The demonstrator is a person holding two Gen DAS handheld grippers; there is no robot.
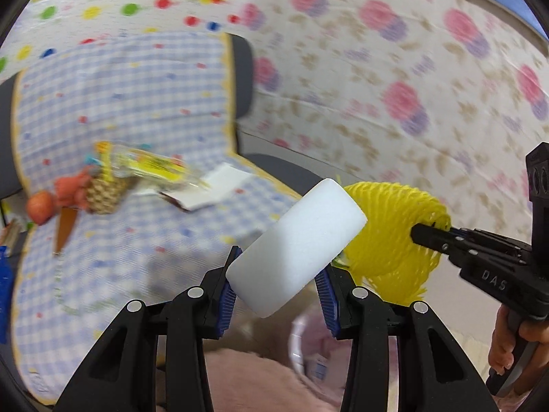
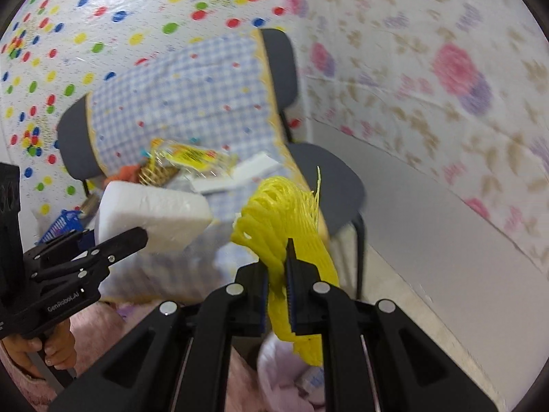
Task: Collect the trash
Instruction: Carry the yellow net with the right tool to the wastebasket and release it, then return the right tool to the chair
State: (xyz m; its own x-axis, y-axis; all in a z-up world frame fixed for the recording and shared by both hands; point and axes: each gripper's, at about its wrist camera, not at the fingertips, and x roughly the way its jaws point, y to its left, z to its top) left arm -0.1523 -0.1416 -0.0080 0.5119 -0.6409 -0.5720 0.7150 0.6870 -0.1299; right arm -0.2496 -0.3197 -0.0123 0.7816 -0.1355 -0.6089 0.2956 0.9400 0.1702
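Note:
My left gripper [image 1: 276, 286] is shut on a white foam block [image 1: 296, 249], held in the air; the block also shows in the right wrist view [image 2: 154, 214]. My right gripper [image 2: 277, 285] is shut on a yellow foam net [image 2: 284, 226], also seen in the left wrist view [image 1: 387, 237], just right of the foam block. Below both grippers is a pink-lined trash bin [image 1: 308, 353] [image 2: 291, 374]. More trash lies on a chair seat: a yellow wrapper [image 1: 151, 166], white paper [image 1: 212, 189] and a woven piece [image 1: 103, 194].
The dark chair [image 2: 322, 185] is draped with a blue checked cloth [image 1: 120, 103]. A blue basket [image 2: 63, 226] sits at the left. Patterned sheets cover the walls behind. A pink furry rug [image 1: 240, 381] lies beside the bin.

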